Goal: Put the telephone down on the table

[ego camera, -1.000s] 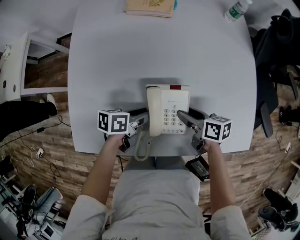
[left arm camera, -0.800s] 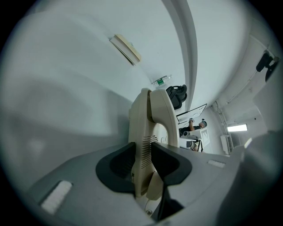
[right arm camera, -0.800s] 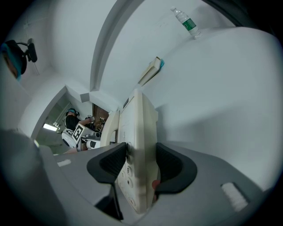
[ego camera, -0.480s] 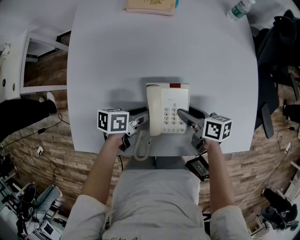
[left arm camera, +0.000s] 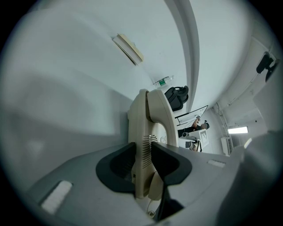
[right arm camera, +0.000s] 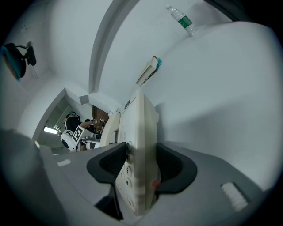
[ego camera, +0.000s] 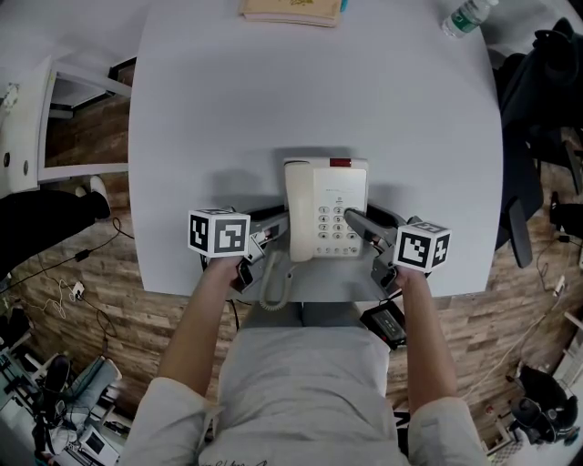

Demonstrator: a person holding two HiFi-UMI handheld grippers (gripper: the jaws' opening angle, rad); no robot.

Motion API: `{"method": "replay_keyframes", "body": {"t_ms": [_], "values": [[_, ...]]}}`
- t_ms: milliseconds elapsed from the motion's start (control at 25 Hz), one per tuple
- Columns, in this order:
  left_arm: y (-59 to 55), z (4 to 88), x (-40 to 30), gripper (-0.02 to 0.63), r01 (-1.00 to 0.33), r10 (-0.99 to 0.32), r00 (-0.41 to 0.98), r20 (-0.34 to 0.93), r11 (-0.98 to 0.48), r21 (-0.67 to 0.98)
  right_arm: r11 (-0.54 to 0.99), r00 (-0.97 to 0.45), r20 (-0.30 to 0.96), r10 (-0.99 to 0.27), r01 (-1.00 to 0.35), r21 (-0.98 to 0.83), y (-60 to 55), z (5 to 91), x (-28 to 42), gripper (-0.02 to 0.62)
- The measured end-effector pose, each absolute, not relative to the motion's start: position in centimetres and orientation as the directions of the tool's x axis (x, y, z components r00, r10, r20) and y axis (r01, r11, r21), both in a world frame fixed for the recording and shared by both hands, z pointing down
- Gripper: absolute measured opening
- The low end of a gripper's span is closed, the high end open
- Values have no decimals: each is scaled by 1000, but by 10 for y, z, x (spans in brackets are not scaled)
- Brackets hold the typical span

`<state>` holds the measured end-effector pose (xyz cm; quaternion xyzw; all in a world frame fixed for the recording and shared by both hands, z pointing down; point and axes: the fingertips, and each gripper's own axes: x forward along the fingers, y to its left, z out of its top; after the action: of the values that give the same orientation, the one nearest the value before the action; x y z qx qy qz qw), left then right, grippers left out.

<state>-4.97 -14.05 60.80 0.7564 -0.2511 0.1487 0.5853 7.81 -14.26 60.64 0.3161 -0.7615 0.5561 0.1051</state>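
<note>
A cream telephone (ego camera: pixel 328 209) with a keypad and a handset on its left side sits over the near part of the white table (ego camera: pixel 273 100). I cannot tell whether its base touches the tabletop. My left gripper (ego camera: pixel 278 227) is shut on the telephone's left, handset side (left arm camera: pixel 146 128), with both pads pressed on it around (left arm camera: pixel 142 165). At the right edge of the telephone (right arm camera: pixel 139 145), my right gripper (ego camera: pixel 357 226) is shut too, its jaws (right arm camera: pixel 140 170) clamping the body beside the keys. The coiled cord (ego camera: pixel 276 282) hangs off the table's near edge.
A tan book (ego camera: pixel 291 11) lies at the table's far edge, and a water bottle (ego camera: pixel 465 16) stands at the far right corner. A black chair (ego camera: pixel 537 136) is beside the table's right side. A white cabinet (ego camera: pixel 23 127) stands to the left.
</note>
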Motion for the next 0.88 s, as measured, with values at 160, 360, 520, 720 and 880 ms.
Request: {"method": "replay_keyframes", "body": {"t_ms": [160, 360, 520, 720, 880], "values": [[-141, 606, -50, 130, -553, -209, 830, 517, -190, 811, 186, -782, 510, -357, -595, -782, -143, 606, 78, 224], [-142, 607, -50, 133, -558, -213, 827, 521, -193, 807, 185, -786, 506, -355, -590, -786, -143, 608, 77, 225], [-142, 607, -51, 135, -562, -215, 824, 524, -197, 803, 182, -784, 507, -357, -591, -786, -143, 608, 76, 227], [-142, 606, -51, 137, -570, -220, 819, 530, -205, 796, 185, -782, 516, -350, -598, -780, -142, 611, 76, 230], [-142, 605, -52, 137, -574, -222, 817, 533, -208, 792, 183, -781, 522, -344, -601, -778, -142, 612, 76, 230]]}}
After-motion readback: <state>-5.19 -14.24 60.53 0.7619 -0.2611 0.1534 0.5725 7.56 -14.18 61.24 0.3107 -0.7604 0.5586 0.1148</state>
